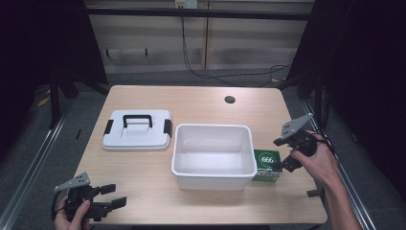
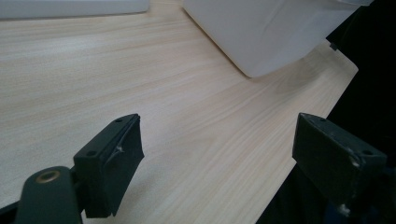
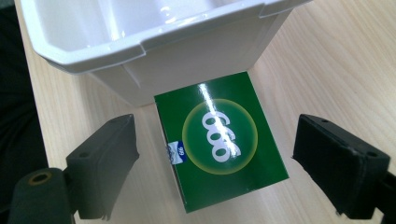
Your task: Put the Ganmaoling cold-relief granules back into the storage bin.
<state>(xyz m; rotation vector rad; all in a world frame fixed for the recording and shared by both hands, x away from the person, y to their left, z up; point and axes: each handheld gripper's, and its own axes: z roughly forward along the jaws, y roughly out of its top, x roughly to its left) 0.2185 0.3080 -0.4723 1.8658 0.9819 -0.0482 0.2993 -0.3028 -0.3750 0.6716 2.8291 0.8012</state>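
Down at the near left edge, the left gripper (image 1: 109,195) sat low over bare table (image 1: 143,177), jaws spread wide. White lid (image 1: 137,130) lay further back, then the white bin (image 1: 213,155). Green box (image 1: 266,165) was touching the bin's right side, right gripper (image 1: 281,154) hovering over it, jaws wide apart.

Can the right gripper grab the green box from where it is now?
Probably yes. The right gripper is open, with its jaws either side of the green box. Nothing lies between them. The box sits right against the white bin, but the sides facing the jaws look free.
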